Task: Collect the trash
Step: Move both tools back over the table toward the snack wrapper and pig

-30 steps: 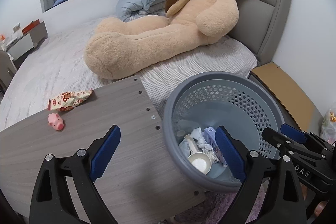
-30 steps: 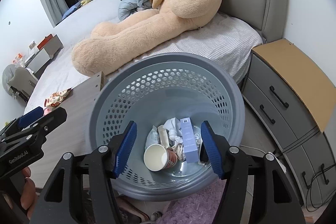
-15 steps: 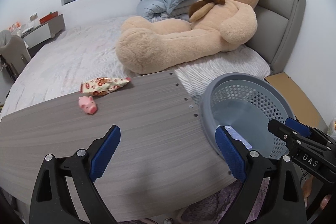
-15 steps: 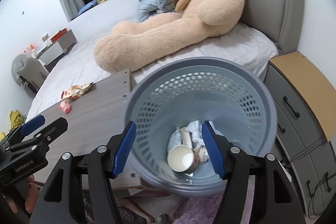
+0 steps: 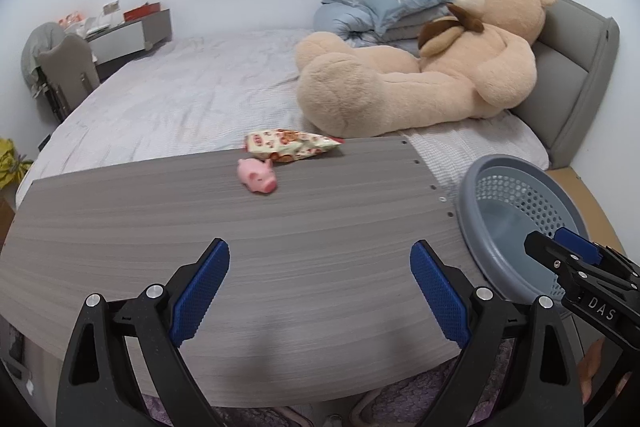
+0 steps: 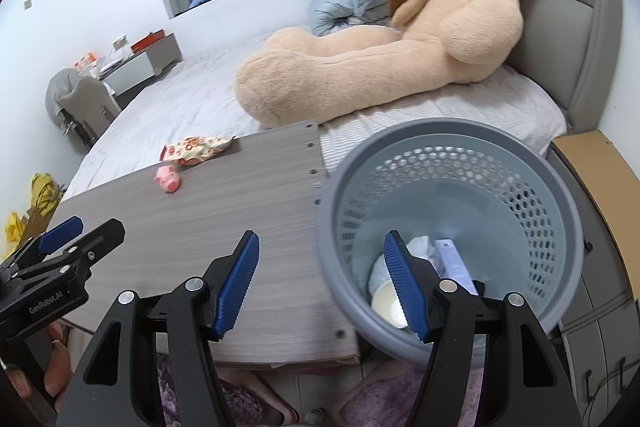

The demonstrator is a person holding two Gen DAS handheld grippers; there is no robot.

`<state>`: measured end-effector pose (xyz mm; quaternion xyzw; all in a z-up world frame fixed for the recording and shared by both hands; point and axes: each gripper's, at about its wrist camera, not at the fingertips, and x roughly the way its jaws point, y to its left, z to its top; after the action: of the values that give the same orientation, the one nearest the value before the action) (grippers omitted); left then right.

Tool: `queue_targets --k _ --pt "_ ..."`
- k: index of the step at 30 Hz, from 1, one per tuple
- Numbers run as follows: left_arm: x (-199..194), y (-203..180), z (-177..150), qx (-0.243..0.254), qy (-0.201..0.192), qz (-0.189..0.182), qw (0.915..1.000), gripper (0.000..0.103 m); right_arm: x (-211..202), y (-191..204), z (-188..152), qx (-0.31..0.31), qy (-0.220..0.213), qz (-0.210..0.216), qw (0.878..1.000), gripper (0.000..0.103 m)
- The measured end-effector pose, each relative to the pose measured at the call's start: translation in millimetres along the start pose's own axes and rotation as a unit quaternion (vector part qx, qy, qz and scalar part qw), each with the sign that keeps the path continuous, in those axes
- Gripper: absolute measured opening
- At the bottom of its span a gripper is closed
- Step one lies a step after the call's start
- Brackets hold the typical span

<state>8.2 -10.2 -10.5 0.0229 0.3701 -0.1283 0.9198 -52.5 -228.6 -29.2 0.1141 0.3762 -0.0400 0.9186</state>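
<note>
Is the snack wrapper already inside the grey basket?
No, the snack wrapper lies on the far edge of the wooden board, beside the pink pig toy, away from the grey basket.

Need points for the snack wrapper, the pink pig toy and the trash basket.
snack wrapper (image 5: 294, 144), left wrist view, middle of the printed pack.
pink pig toy (image 5: 258, 179), left wrist view, on its body.
trash basket (image 6: 520, 187), right wrist view, perforated inner wall at the far side.
</note>
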Motion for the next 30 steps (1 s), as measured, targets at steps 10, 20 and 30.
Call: queue_targets --k 10,20,30 --pt "6 64 -5 -0.051 -0.002 0.065 0.9966 0.09 34 49 15 -0.049 0.015 0.03 0.998 0.063" --pt "22 101 -2 -0.101 0.009 0.089 0.9909 0.09 83 89 55 -0.118 0.041 0.08 0.989 0.063" --pt "52 106 8 -0.121 0.027 0.098 0.9874 0.09 140 109 94 -0.199 0.072 0.103 0.972 0.063"
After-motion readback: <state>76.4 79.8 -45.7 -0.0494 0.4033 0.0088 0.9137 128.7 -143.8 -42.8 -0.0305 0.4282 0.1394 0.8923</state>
